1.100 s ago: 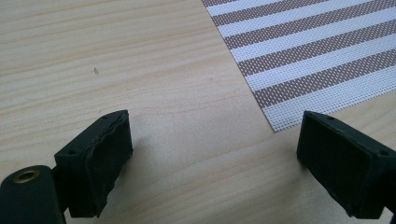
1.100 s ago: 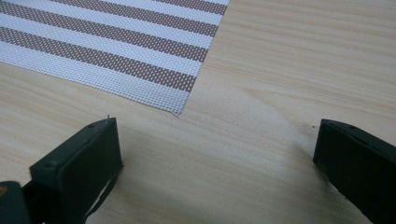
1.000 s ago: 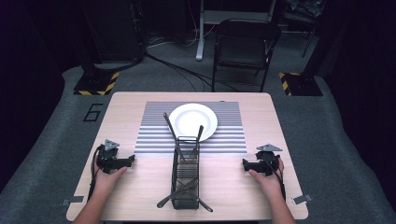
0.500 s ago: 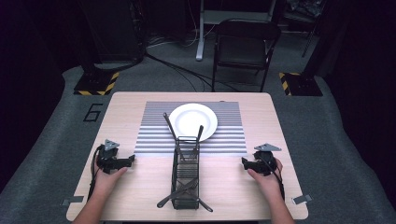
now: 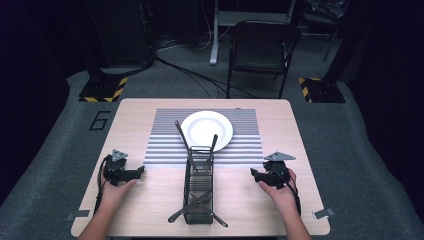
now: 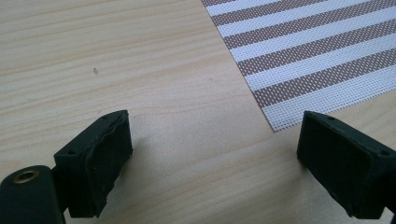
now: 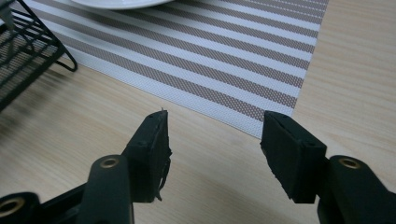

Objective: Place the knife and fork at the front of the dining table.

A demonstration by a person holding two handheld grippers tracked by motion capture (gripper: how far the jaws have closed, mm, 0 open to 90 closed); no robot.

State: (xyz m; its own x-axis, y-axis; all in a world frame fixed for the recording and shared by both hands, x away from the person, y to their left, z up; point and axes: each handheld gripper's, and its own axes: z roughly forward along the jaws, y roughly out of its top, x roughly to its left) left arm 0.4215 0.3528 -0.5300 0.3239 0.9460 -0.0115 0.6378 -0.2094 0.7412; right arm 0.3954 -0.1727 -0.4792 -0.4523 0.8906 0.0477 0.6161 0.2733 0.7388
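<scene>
While the person's two hands rested on the near half of the wooden table (image 5: 130, 125), each held a gripper on either side of a black wire rack (image 5: 198, 185) that stood in the middle, its far end on the edge of a striped placemat (image 5: 165, 145). The left gripper (image 5: 141, 171) lay near the placemat's near left corner, pointing toward the rack, and in the left gripper view its jaws stood wide apart over bare wood with nothing between them. The right gripper (image 5: 253, 173) sat well apart from the rack on the other side, also pointing inward; its jaws had just been closing, yet in the right gripper view they were still plainly apart, with only tabletop and the placemat's corner between them. A white plate (image 5: 206, 130) sat on the placemat just beyond the rack. Dark utensils (image 5: 196, 206) lay in the rack, some handles poking out at its near end and others rising from its far end toward the plate.
</scene>
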